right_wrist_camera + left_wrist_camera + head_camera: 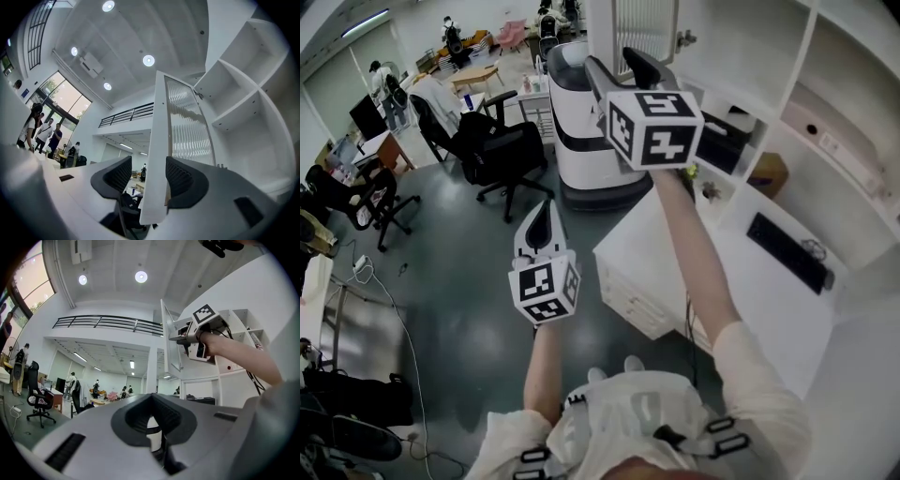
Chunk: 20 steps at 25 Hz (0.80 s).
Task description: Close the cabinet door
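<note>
The white cabinet door [643,26] with a ribbed glass pane stands swung open from the white shelf cabinet [794,94]. In the right gripper view the door [187,126] shows edge-on, its white frame edge between the jaws. My right gripper [619,66] is raised to it and stands open, with a gap at the left pad. The left gripper view shows the door [168,341] and the right gripper [197,333] up at the right. My left gripper [542,220] hangs lower over the floor, shut with nothing in it.
A white desk [741,309] with a black keyboard [787,253] lies under the shelves, a drawer unit [628,295] at its near end. A white and black machine [581,122] stands beside the door. Black office chairs [502,150] and people fill the far floor.
</note>
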Each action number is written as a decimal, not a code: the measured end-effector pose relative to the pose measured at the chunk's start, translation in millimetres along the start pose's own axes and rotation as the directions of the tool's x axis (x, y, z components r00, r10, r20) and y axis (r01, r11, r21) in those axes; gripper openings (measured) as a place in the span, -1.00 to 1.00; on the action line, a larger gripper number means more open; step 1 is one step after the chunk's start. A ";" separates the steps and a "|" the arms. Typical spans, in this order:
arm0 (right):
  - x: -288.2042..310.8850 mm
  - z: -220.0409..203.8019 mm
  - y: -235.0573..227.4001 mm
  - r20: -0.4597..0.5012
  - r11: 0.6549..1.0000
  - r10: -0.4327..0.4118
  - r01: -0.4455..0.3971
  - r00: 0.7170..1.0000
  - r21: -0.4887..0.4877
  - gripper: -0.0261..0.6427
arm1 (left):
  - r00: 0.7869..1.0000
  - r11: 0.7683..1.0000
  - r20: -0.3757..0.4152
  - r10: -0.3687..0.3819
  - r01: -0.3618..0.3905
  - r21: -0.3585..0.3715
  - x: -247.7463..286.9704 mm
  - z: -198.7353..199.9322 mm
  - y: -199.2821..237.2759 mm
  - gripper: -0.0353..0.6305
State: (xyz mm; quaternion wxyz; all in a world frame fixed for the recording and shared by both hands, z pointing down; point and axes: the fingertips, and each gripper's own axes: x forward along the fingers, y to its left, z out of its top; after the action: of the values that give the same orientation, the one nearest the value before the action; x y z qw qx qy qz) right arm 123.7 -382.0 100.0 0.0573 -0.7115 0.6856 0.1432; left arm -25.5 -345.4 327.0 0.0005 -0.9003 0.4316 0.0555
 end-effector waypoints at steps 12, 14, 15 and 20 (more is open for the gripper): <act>48.9 -14.1 -12.6 -0.072 0.977 -0.191 0.183 0.979 -0.107 -0.30 | 0.998 0.998 -0.010 0.059 -0.060 -0.013 -12.4 -5.5 24.0 -0.88; 51.4 -17.9 -17.4 -0.072 0.974 -0.212 0.205 0.975 -0.096 -0.30 | 0.998 0.998 -0.006 0.063 -0.063 -0.016 -13.5 -5.3 26.4 -0.88; 52.9 -19.2 -18.9 -0.071 0.973 -0.219 0.213 0.973 -0.092 -0.29 | 0.998 0.998 -0.007 0.068 -0.068 -0.016 -14.1 -5.4 28.5 -0.88; 57.9 -25.6 -18.8 -0.075 0.972 -0.226 0.220 0.971 -0.087 -0.29 | 0.995 0.995 -0.012 0.098 -0.098 -0.021 -18.4 -7.9 37.8 -0.88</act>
State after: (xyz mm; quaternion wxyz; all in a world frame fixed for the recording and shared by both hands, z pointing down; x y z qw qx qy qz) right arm 146.6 -443.7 105.8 0.0163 -0.7911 0.5970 0.1323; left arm -65.5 -355.2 338.5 -0.0145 -0.8783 0.4747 0.0553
